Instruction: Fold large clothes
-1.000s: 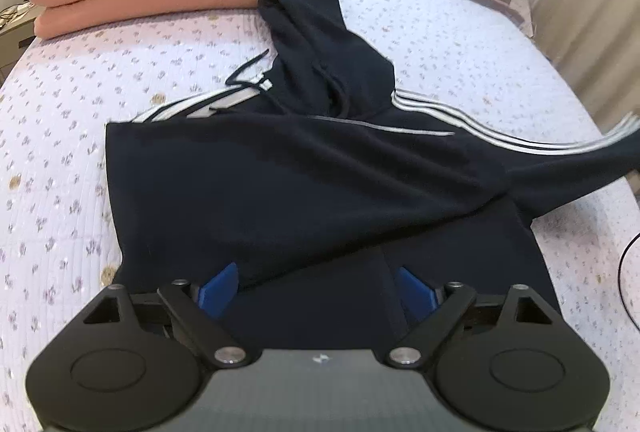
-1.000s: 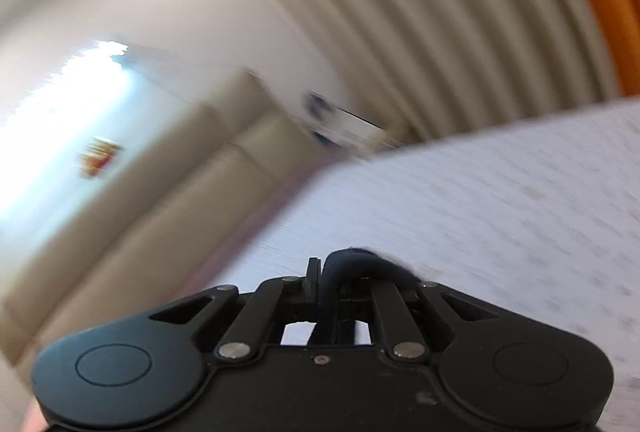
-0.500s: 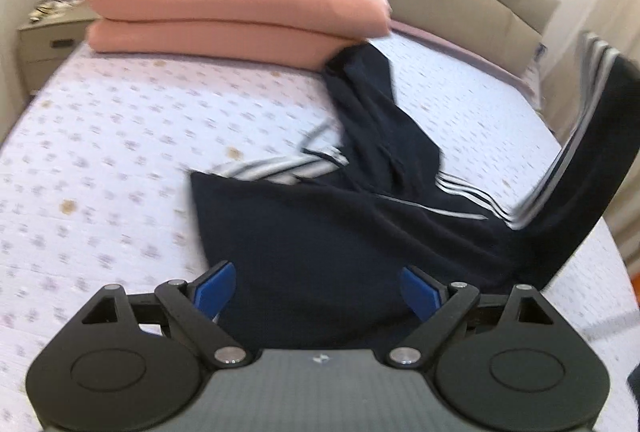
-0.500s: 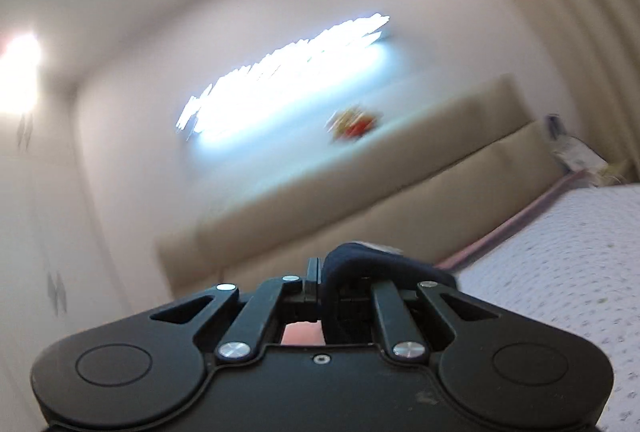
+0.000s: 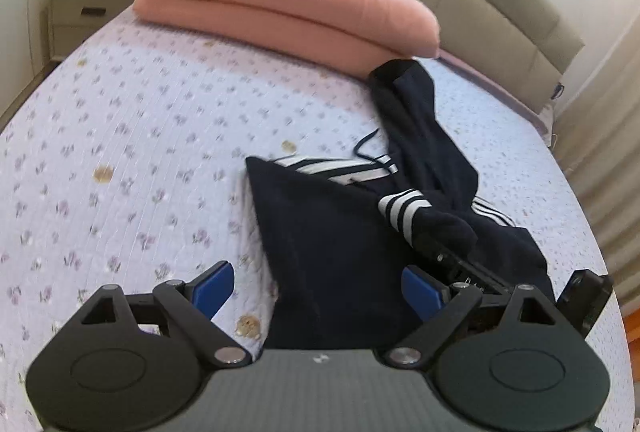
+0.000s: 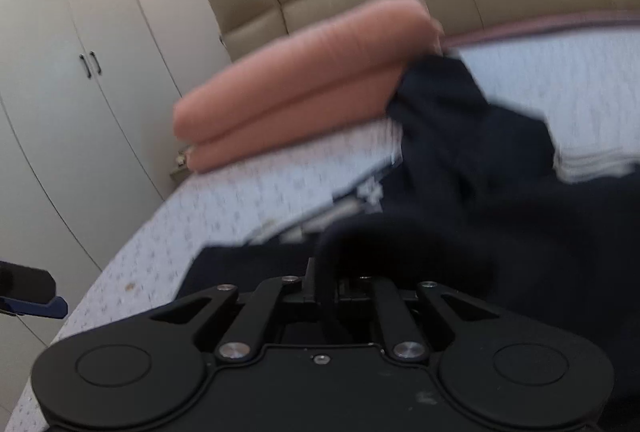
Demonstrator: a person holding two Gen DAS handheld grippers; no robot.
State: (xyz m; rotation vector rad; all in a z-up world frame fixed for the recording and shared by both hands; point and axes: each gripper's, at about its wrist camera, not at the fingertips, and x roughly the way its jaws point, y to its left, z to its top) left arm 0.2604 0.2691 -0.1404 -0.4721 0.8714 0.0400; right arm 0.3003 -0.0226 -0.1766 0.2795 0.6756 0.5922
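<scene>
We see the left gripper [image 5: 318,286] with jaws spread wide, its blue pads [image 5: 212,288] clear of cloth, nothing between them but the hoodie [image 5: 332,244] lying below on the bed [image 5: 132,136]. At 3 o'clock the right gripper [image 5: 448,250] is clamped tight on the striped sleeve [image 5: 404,212]. The pillows [image 5: 280,4] sit at 12 o'clock.

Soft, even indoor light; fisheye bending at the edges; left view sharp, right view motion-blurred.
</scene>
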